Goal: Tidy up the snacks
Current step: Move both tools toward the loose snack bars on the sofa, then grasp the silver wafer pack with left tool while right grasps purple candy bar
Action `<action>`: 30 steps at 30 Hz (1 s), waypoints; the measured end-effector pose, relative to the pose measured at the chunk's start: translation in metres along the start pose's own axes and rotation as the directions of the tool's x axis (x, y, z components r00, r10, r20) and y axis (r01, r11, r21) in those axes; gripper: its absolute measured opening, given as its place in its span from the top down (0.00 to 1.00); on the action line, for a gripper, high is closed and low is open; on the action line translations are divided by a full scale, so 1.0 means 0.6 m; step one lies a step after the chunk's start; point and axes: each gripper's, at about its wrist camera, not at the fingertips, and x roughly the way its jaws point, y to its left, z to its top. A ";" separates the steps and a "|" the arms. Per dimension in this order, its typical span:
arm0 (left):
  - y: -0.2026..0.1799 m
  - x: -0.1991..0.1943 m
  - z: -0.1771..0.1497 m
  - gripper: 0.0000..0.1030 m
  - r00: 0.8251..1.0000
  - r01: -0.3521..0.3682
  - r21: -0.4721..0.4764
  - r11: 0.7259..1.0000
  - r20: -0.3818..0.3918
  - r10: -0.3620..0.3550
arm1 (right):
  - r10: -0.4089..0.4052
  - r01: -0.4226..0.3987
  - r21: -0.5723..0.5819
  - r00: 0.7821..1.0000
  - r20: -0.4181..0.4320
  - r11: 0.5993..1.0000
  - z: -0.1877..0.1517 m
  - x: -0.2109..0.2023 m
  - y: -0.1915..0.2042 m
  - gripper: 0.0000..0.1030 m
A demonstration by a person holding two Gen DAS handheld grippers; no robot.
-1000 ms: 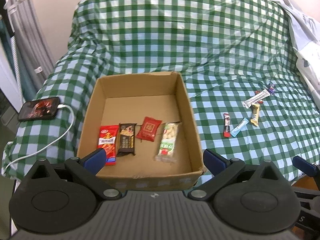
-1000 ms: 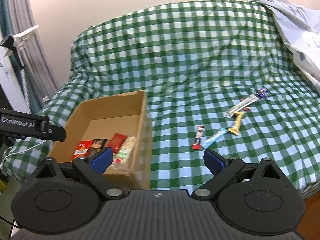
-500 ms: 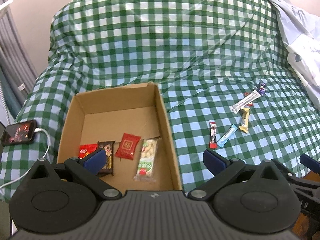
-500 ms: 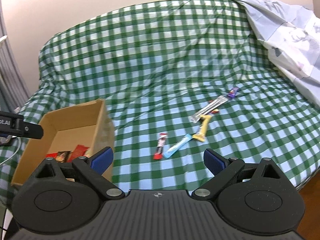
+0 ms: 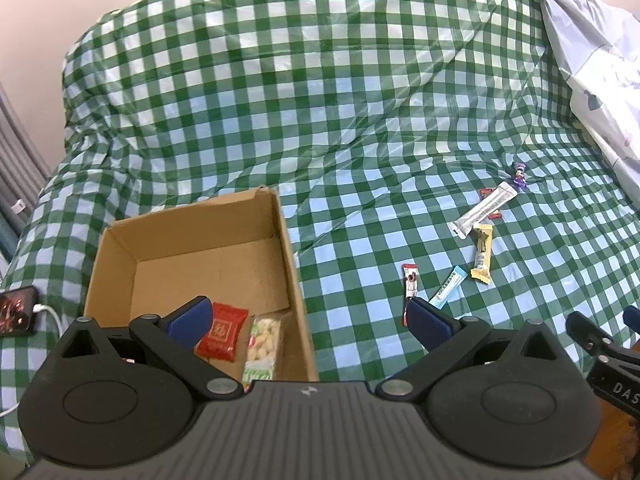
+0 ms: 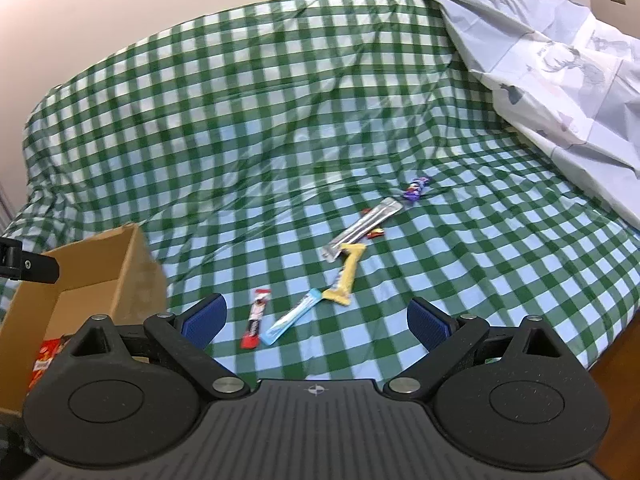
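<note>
An open cardboard box point(image 5: 288, 248) point(image 6: 132, 272) sits on the green checked bed cover and holds a red packet point(image 5: 222, 330) and a pale nut bar point(image 5: 262, 340). Loose snacks lie to its right: a red stick point(image 5: 411, 282) point(image 6: 256, 318), a light blue stick point(image 5: 448, 287) point(image 6: 294, 316), a yellow bar point(image 5: 482, 256) point(image 6: 346, 278), a long silver packet point(image 5: 484, 210) point(image 6: 362, 226) and a small purple candy point(image 5: 519, 170) point(image 6: 416, 190). My left gripper point(image 5: 308, 320) is open over the box's right wall. My right gripper point(image 6: 316, 320) is open just short of the red and blue sticks.
A phone point(image 5: 16, 310) on a white cable lies at the bed's left edge. A pale grey sheet point(image 6: 560, 60) is bunched at the far right. A wall stands behind the bed. The bed's front edge drops off at the lower right.
Both grippers have swung to the right. The box has slid left in both views and the loose snacks now lie in front of the right gripper. Both stayed open.
</note>
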 end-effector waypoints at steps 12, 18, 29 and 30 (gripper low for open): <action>-0.062 0.128 0.067 0.00 1.000 0.025 0.070 0.997 -0.013 -0.024 | -0.078 0.078 0.000 0.997 0.005 0.997 0.031 0.089 -0.075 0.06; -0.116 0.227 0.104 0.00 0.996 0.072 0.134 0.988 -0.054 -0.066 | -0.096 0.096 0.009 0.995 -0.021 0.995 0.053 0.176 -0.116 0.06; -0.294 0.443 0.170 0.00 0.970 0.233 0.287 0.929 -0.132 -0.203 | -0.143 0.148 0.120 0.989 -0.047 0.982 0.142 0.412 -0.243 0.06; -0.315 0.461 0.176 0.00 0.966 0.250 0.295 0.922 -0.140 -0.217 | -0.142 0.147 0.131 0.989 -0.048 0.980 0.157 0.442 -0.257 0.06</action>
